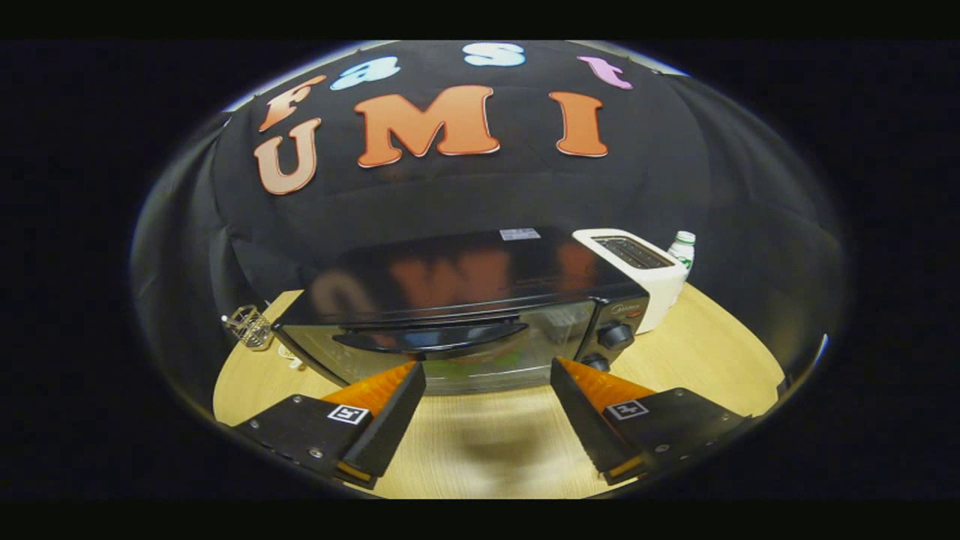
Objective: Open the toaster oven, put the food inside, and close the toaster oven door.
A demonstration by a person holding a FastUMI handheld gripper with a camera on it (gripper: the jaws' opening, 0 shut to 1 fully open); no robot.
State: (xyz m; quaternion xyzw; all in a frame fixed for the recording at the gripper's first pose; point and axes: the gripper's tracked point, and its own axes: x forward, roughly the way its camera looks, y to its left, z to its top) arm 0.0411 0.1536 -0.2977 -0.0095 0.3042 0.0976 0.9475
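A black toaster oven (465, 281) stands on the round wooden table (712, 352) just ahead of my fingers. Its glass door (450, 360) is closed, with a dark curved handle (431, 337) across the top of the door. Two knobs (613, 335) sit on its right panel. Through the glass something greenish shows faintly inside, too blurred to tell what. My gripper (487, 375) is open, fingers spread wide with nothing between them, a short way in front of the door and below the handle.
A white slot toaster (637, 270) stands right behind the oven's right end, with a small white bottle with a green label (682, 250) beyond it. A small wire holder (249, 327) sits on the table left of the oven. Bare tabletop lies under the fingers.
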